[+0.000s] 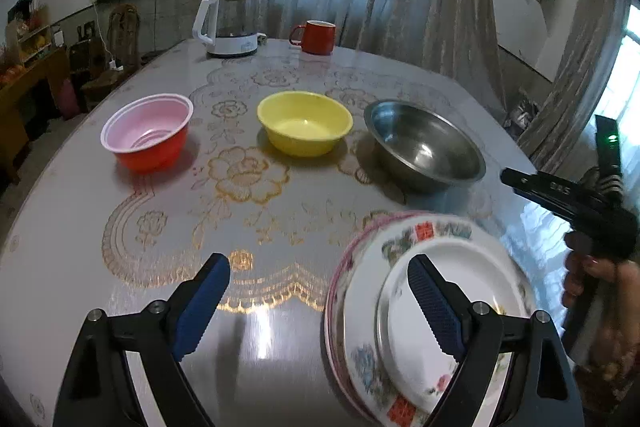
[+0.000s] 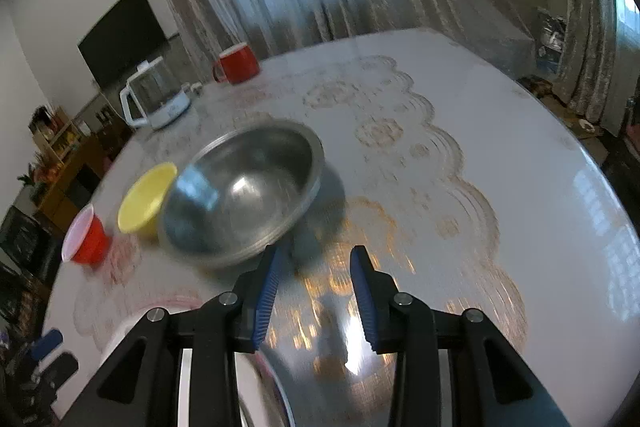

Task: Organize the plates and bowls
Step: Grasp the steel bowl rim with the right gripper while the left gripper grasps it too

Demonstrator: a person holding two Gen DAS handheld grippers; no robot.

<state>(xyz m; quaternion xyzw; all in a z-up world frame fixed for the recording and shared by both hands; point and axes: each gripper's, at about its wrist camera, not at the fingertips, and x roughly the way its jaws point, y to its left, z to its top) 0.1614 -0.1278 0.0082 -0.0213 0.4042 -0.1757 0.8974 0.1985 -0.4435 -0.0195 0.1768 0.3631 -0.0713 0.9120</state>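
Observation:
Three bowls stand in a row on the table: a red bowl with a pink inside (image 1: pixel 148 135) (image 2: pixel 86 235), a yellow bowl (image 1: pixel 305 123) (image 2: pixel 146 197) and a steel bowl (image 1: pixel 424 145) (image 2: pixel 244 187). A stack of flowered plates (image 1: pixel 430 311) lies at the near right, with a smaller white plate on top. My left gripper (image 1: pixel 320 275) is open and empty; its right finger hangs over the stack. My right gripper (image 2: pixel 318 259) (image 1: pixel 516 181) is open and empty, just in front of the steel bowl's near rim.
A white kettle (image 1: pixel 232 23) (image 2: pixel 156 101) and a red mug (image 1: pixel 316 36) (image 2: pixel 237 64) stand at the far side of the glossy patterned table (image 1: pixel 248 195). Curtains hang behind. Shelves and a dark screen are at the left.

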